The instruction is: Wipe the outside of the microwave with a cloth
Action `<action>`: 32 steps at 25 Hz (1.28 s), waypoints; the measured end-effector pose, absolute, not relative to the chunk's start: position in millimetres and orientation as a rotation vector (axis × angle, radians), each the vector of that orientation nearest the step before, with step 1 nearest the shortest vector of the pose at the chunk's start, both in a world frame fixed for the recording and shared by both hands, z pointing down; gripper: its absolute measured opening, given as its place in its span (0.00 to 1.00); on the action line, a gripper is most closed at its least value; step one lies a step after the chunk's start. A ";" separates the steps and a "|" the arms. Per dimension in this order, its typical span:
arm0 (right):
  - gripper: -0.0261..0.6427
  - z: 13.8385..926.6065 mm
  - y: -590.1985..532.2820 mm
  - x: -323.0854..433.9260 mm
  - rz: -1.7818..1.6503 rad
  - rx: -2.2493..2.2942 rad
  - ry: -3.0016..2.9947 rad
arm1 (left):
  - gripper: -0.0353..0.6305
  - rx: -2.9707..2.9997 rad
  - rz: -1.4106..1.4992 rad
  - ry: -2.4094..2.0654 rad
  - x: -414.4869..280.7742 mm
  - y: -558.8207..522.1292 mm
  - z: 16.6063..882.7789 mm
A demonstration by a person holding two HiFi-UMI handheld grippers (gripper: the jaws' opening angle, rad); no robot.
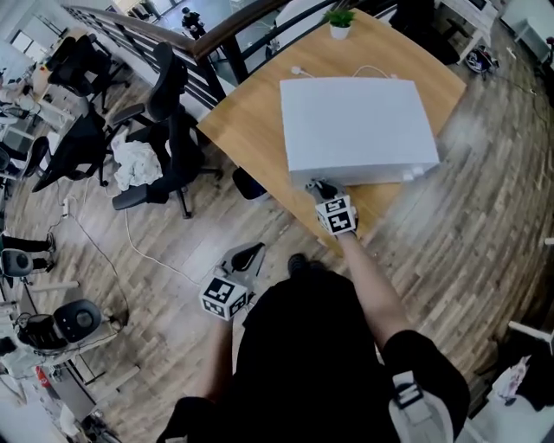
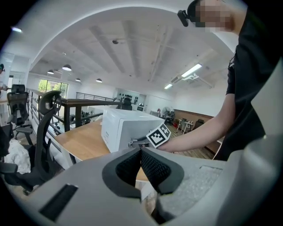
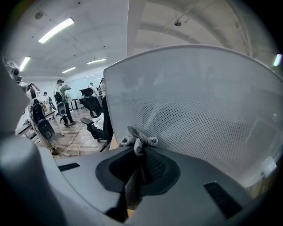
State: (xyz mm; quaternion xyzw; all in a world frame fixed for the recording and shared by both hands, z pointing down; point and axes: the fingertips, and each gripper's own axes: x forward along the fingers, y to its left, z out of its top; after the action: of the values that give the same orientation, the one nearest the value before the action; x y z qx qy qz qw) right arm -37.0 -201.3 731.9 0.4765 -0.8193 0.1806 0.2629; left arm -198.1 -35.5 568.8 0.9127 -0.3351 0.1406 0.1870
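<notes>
A white microwave stands on a wooden table. My right gripper is at its near lower face, shut on a grey cloth. In the right gripper view the cloth bunches out past the right gripper and sits close against the microwave's dotted panel. My left gripper hangs off the table over the floor, shut with nothing in it. The left gripper view shows the left gripper with jaws closed, and beyond it the microwave and the right gripper's marker cube.
A small potted plant and a white cable lie on the table behind the microwave. Black office chairs, one with a white cloth bundle, stand left of the table by a railing. Several people stand far off.
</notes>
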 end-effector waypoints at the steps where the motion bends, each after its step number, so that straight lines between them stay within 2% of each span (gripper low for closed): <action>1: 0.08 733.3 -201.4 -32.6 0.493 1.303 -2.208 | 0.05 2.571 0.400 -0.927 -196.0 -37.7 569.7; 6: 0.08 732.9 -200.8 -11.2 0.596 1.387 -2.177 | 0.05 2.610 0.433 -0.838 -184.9 -49.0 570.7; 19: 0.08 732.0 -196.3 51.1 0.569 1.463 -2.107 | 0.05 2.668 0.471 -0.716 -147.6 -59.8 567.3; 32: 0.08 730.4 -191.9 144.9 0.579 1.432 -2.064 | 0.05 2.681 0.432 -0.731 -67.2 -71.0 554.8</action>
State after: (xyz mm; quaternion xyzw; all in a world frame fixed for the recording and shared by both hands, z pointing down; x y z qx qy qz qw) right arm 144.9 -191.9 730.4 0.5336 -0.7691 0.2158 0.2778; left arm -67.2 -71.0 554.8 0.9404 -0.2565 0.1516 0.1639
